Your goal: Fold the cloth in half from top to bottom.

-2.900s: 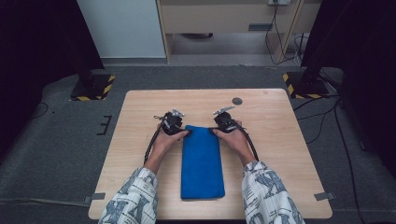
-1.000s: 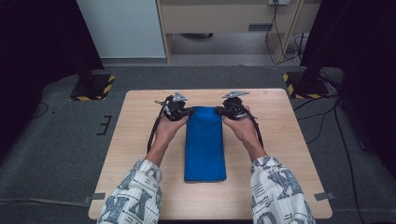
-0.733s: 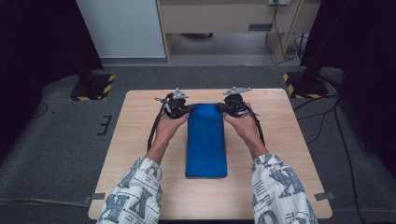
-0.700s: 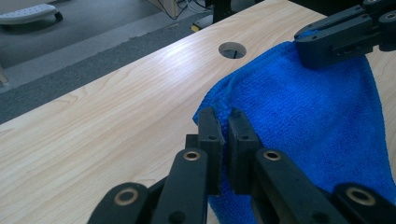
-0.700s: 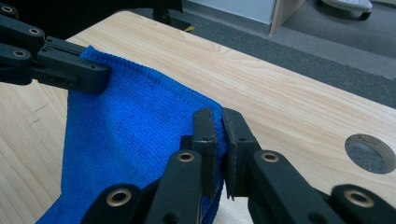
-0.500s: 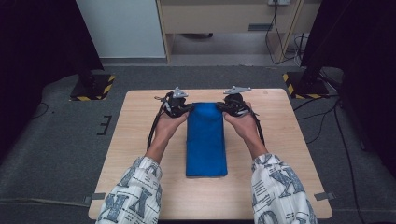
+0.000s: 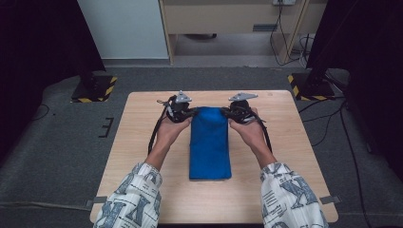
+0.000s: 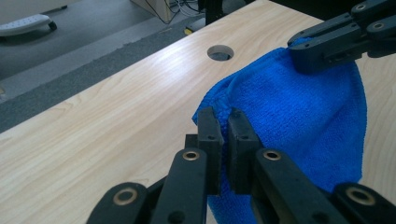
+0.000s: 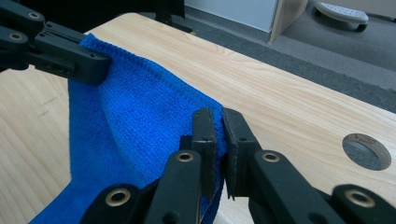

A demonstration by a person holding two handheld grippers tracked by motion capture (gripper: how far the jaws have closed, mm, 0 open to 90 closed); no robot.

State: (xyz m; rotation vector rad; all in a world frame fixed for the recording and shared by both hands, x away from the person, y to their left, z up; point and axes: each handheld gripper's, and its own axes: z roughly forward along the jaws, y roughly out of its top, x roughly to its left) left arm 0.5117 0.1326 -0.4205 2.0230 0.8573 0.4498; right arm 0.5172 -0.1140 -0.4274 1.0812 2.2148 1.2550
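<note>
Blue cloth [image 7: 209,142] folded long on the wooden table [image 7: 138,142], far end lifted. Far corners pinched: one clamped in left gripper [image 8: 223,122], the other clamped in right gripper [image 9: 217,122]. Round hole [image 9: 366,151] in tabletop nearby.

Blue cloth's [image 8: 303,121] near end beyond frame

Cloth [image 7: 209,142] in my tongs: solid bright blue, terry texture, no print. My left gripper [image 8: 223,122] and right gripper [image 9: 218,122]: matte black jaws, brass-coloured pivot rings. Table [image 7: 142,142]: pale wood grain. My sleeves [image 7: 290,199]: white, dark letter-like print. Floor stands at 10 and 2 o'clock carry yellow-black hazard stripes [image 7: 109,90].
</note>
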